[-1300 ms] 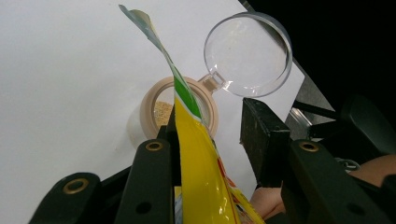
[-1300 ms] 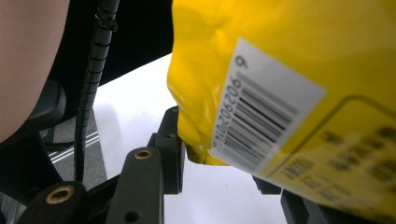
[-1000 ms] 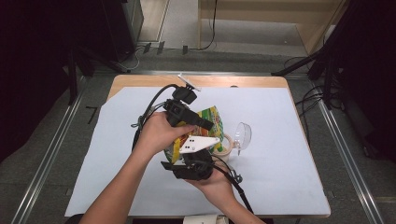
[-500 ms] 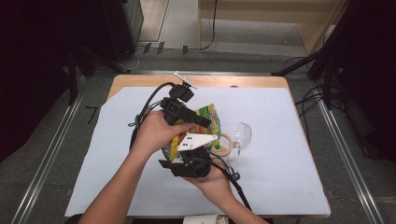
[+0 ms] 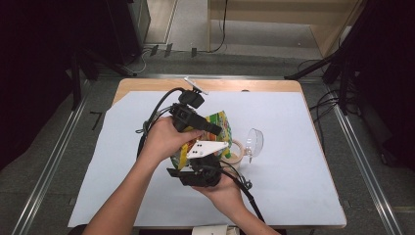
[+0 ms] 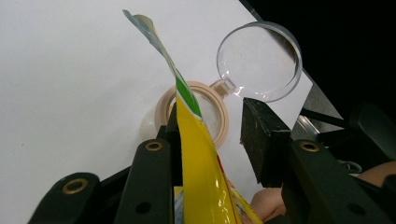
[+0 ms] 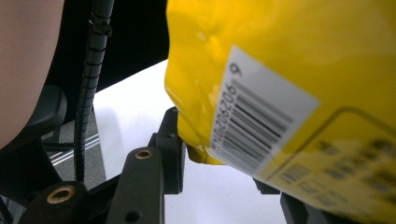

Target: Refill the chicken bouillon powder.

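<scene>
Yellow bag [image 5: 215,134] held above mat [image 5: 303,161], mid-table, between 2 grippers. Left gripper [image 6: 210,140]: bag edge against one jaw, other jaw stands apart; grip cannot be told. Right gripper [image 7: 219,158]: bag's barcode corner between jaws, grip also unclear. Jar [image 6: 191,116] with open clear lid [image 6: 259,60] sits just beyond bag.

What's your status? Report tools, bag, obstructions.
Left tool astride bag top edge, one jaw clear of it. Right tool at bag's bottom corner, grip unclear. Bag over open jar, lid flipped aside. Nothing in the way.
</scene>
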A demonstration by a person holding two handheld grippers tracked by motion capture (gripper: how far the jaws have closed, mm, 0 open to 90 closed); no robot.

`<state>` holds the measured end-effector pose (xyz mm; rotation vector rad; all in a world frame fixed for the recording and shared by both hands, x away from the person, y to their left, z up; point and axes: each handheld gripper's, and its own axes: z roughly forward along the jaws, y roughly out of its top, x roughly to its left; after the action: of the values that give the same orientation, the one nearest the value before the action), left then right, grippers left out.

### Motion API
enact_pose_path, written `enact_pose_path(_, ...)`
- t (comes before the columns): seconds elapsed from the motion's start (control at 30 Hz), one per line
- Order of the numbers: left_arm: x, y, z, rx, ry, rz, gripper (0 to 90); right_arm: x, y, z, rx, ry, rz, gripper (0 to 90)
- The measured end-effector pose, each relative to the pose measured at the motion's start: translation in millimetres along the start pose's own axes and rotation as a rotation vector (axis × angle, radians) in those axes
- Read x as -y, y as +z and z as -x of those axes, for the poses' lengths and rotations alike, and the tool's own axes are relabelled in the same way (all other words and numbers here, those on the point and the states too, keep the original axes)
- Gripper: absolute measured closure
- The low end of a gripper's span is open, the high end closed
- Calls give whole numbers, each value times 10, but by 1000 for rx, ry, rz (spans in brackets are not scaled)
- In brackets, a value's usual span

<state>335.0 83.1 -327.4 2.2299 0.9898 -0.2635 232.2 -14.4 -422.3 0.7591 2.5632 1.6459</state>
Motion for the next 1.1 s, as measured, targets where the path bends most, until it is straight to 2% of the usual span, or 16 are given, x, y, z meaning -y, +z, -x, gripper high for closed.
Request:
enact_pose_path(0.37,1,-1,18,0,6,3,653,3,-14,-7,3,-1,-4,627)
enact_pose_path(0.53,-1,-18,0,8,-3,12,645,-9,-26,-17,0,1,1,627)
enact_pose_path(1.1,5,10,-42,29,-23,-11,647,-10,-22,-27,-8,10,-12,626)
